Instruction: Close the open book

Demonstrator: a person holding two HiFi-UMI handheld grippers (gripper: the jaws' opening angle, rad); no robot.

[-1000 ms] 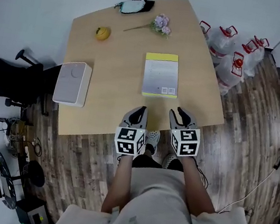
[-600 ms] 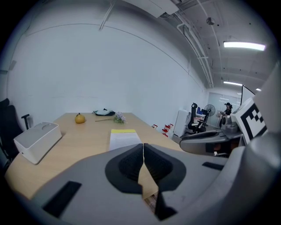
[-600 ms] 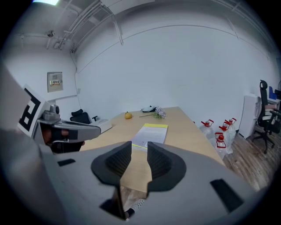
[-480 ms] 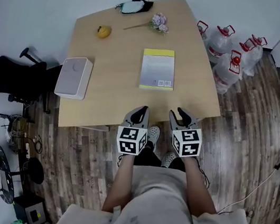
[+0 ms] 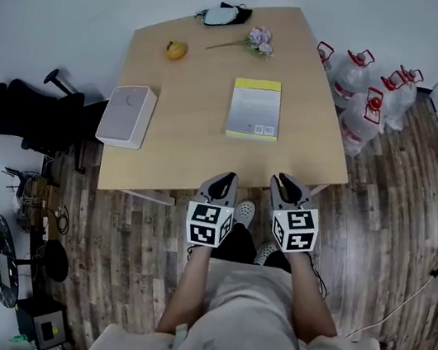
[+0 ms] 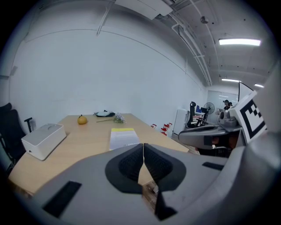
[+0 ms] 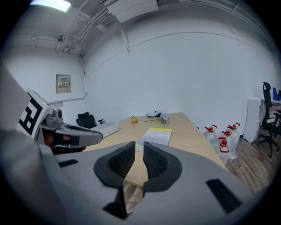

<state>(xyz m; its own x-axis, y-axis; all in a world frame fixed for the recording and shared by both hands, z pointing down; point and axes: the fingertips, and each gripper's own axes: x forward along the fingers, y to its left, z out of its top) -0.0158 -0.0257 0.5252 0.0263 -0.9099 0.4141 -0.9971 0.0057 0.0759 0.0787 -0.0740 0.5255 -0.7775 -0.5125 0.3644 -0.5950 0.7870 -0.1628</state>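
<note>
Book [image 5: 255, 109] lies flat mid-surface [image 5: 183, 143] and looks shut. Likely light, thin, slick-covered; if a cover lifts, take its free long edge. Your left gripper [image 5: 224, 178]: jaws pressed together, empty. Right gripper [image 5: 285, 182]: jaws closing on nothing. Both hang off the surface's near edge.

Bright and even throughout, lit from above by ceiling strip lamps [image 6: 239, 42] at two o'clock in the left gripper view, slightly blown out there. Only faint, soft-edged shadows on the worktop [image 5: 180, 155] in the head view. Strong fisheye bending and black corners in both gripper views. Left claw [image 6: 142, 147] close to the lens, slightly soft.
</note>
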